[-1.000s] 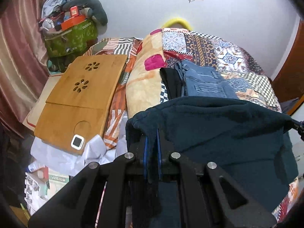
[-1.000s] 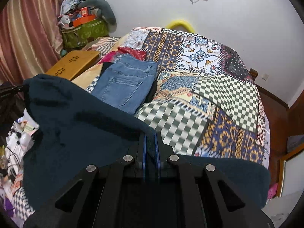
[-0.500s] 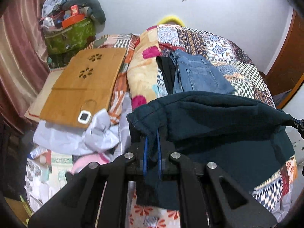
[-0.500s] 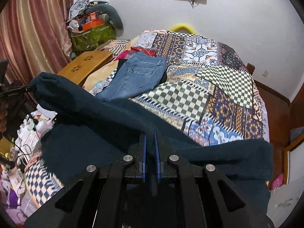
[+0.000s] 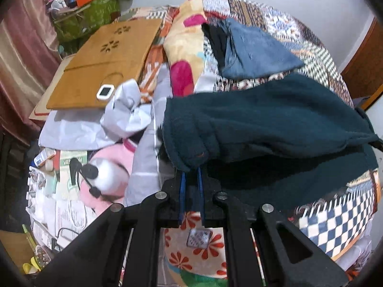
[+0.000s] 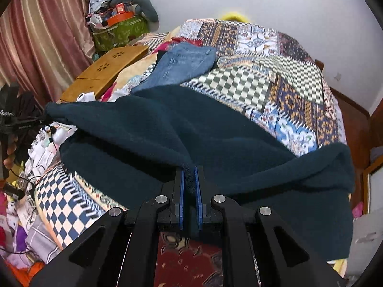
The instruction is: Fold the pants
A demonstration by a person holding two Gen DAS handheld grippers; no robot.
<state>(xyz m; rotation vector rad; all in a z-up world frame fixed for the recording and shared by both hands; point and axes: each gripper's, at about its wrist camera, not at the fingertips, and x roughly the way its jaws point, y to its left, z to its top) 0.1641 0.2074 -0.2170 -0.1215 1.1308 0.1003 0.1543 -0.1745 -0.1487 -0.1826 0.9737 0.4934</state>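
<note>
The dark teal fleece pants point(image 5: 275, 114) hang stretched between my two grippers above the near edge of the bed. My left gripper point(image 5: 190, 174) is shut on one corner of the pants. My right gripper point(image 6: 189, 174) is shut on the other corner of the pants point(image 6: 179, 134). The cloth sags forward over the patchwork bedspread point(image 6: 275, 76), with a lower layer draped beneath and to the right.
Folded blue jeans point(image 5: 256, 50) lie further back on the bed, also in the right wrist view point(image 6: 184, 64). A wooden lap desk point(image 5: 105, 59) sits at left. Crumpled white cloth point(image 5: 124, 112), a pink plush toy point(image 5: 107, 174) and clutter lie left of the bed.
Both grippers have pulled back and up from the bed with the pants. The cloth now hangs over the bed's near edge, and more of the floor clutter shows.
</note>
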